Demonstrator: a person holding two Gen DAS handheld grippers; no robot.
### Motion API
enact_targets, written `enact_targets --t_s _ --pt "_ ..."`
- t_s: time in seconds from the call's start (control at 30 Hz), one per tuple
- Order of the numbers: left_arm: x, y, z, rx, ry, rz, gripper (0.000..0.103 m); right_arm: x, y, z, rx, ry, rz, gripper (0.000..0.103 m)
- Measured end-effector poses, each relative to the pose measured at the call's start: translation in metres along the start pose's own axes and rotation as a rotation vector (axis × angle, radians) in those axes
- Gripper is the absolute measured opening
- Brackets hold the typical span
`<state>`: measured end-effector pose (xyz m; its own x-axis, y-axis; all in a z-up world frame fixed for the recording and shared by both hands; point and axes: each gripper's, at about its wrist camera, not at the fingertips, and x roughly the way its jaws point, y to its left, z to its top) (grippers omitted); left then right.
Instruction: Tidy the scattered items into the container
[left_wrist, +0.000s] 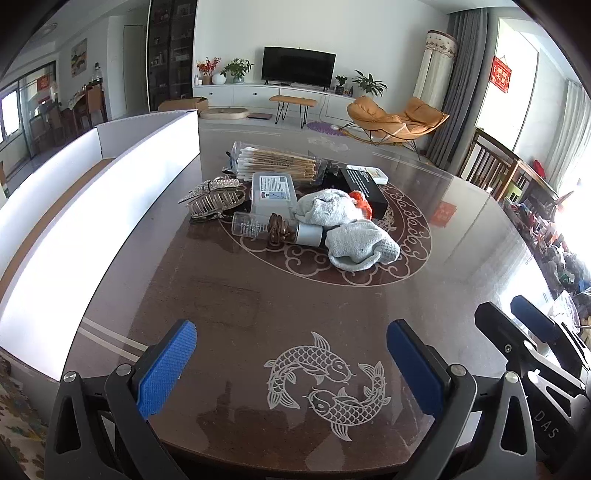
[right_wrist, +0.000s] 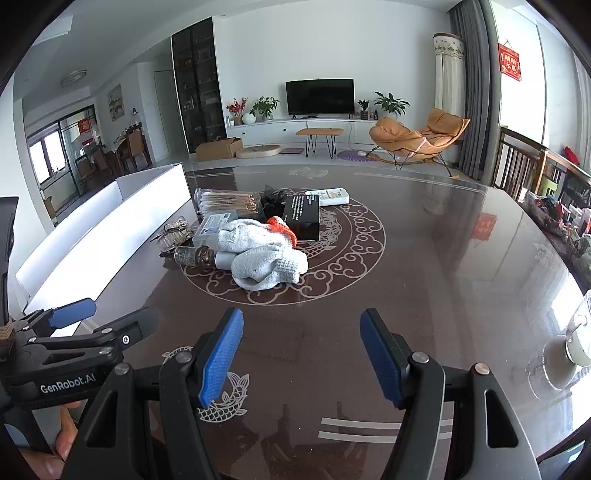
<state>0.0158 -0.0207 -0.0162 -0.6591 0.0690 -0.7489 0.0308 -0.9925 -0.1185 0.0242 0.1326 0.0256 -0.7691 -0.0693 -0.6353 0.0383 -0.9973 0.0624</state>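
A pile of items lies mid-table: grey gloves (left_wrist: 364, 245) (right_wrist: 269, 267), a clear bottle with a silver cap (left_wrist: 258, 227) (right_wrist: 201, 257), a sparkly hair clip (left_wrist: 214, 197) (right_wrist: 175, 232), a grey plastic case (left_wrist: 274, 194), a pack of cotton swabs (left_wrist: 277, 162) (right_wrist: 229, 201), a black box (left_wrist: 365, 186) (right_wrist: 302, 216) and a white remote (right_wrist: 328, 195). A long white box (left_wrist: 92, 206) (right_wrist: 110, 225) stands left of the pile. My left gripper (left_wrist: 291, 362) is open and empty, near the front edge. My right gripper (right_wrist: 301, 356) is open and empty, beside it.
The dark table (left_wrist: 258, 295) has a glass top with fish and cloud patterns. A glass dish (right_wrist: 565, 354) sits at the table's right edge. Cluttered goods (left_wrist: 554, 236) lie beyond the right side. The right gripper shows at the left wrist view's right edge (left_wrist: 524, 332).
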Motion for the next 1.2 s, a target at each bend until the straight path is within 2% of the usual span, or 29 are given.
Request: enact_targets --t_s 0.3,1.2 --pt "0.011 -0.005 -0.003 0.012 0.009 -0.001 0.103 0.005 -0.012 -0.007 0.036 0.019 0.01 0.067" --pt "0.023 -0.003 -0.007 0.026 0.024 0.019 0.103 0.019 -0.01 -0.016 0.027 0.051 0.018 0.067"
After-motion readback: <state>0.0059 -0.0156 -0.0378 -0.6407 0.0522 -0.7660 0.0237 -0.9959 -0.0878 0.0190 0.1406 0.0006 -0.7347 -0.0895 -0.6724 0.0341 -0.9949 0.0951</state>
